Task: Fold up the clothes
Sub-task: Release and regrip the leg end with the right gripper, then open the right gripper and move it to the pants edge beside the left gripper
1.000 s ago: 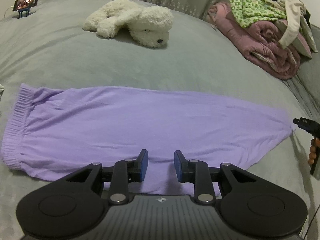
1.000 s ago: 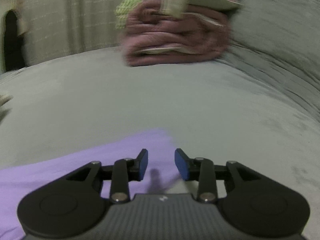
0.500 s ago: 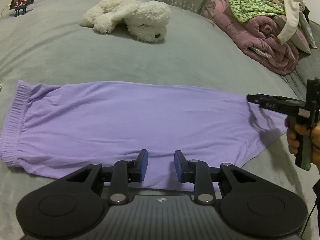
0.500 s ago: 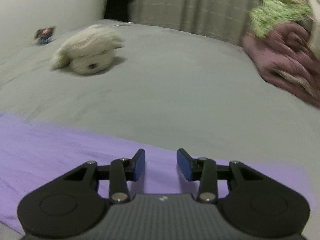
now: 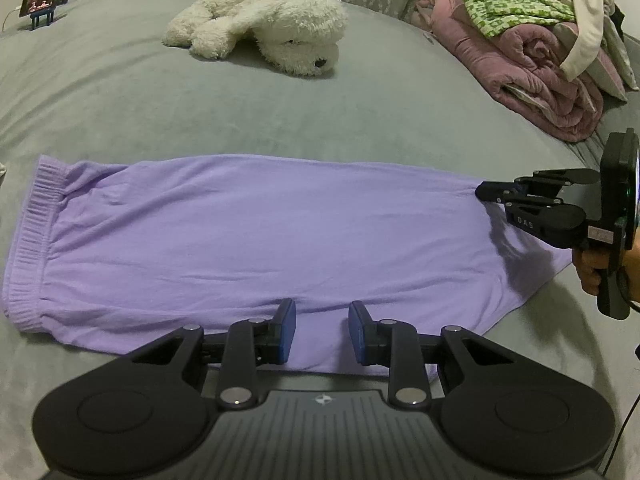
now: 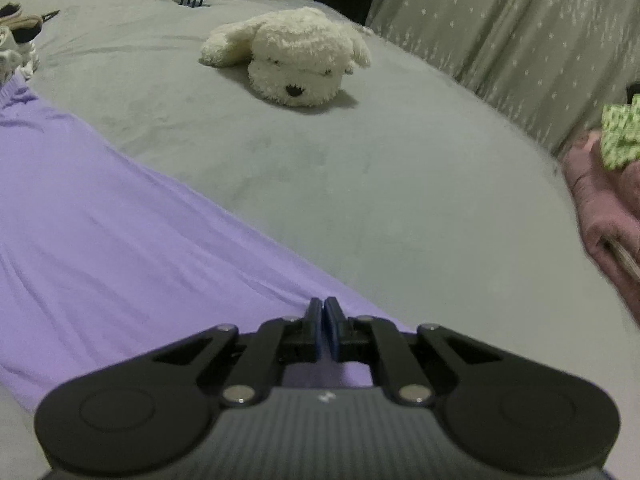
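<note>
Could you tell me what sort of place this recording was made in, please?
Most likely a bedroom at home. The purple garment lies spread on a wide grey bed, with a white plush dog on it, a heap of blankets and clothes at one side, and a curtain behind.

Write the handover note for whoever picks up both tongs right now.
Right tongs: shut on the far hem corner of the flat purple cotton trousers.
Left tongs: open, over the trousers' near edge, gripping nothing.
Trousers lie lengthwise on the grey bed cover, elastic waistband at the far end from the right tongs.
Done: laid flat, one corner gripped.
Left: no fold made yet.
</note>
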Available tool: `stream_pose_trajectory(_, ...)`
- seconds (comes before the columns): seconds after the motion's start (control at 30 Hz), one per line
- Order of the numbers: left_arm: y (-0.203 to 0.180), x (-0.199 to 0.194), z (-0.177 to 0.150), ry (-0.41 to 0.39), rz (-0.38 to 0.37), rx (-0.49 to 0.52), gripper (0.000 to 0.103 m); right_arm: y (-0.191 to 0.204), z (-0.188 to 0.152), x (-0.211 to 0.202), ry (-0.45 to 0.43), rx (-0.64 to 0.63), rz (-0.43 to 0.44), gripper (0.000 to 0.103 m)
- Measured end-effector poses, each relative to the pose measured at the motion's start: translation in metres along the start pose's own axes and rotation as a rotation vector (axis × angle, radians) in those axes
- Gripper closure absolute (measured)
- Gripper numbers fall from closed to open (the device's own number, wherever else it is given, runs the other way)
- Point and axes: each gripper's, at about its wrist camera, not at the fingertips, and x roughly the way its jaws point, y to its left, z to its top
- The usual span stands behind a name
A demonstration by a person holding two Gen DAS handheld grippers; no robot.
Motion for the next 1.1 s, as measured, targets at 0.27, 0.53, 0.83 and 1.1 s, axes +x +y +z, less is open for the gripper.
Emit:
stream_pose_trajectory(0.27, 0.000, 0.001, 0.000, 0.000, 0.003, -0.002, 0.076, 0.007, 0.003, 0.008, -0.021, -0.034, -0.074, 0.099)
stream_pose_trajectory(0.53, -0.001, 0.000, 0.000, 0.002, 0.009, 0.006, 0.076, 0.006, 0.004, 0.006, 0.012, -0.085, -0.049, 0.067)
stream_pose_trajectory(0.83, 0.000, 0.000, 0.000, 0.006, 0.010, 0.010, 0.076, 0.012, 0.021, 0.021, 0.057, -0.130, 0.063, 0.074)
stream_pose_trajectory(1.1, 0.001, -0.001, 0.001, 0.010, 0.014, 0.010, 0.076, 0.027, 0.015, 0.008, 0.021, -0.192, 0.018, 0.099)
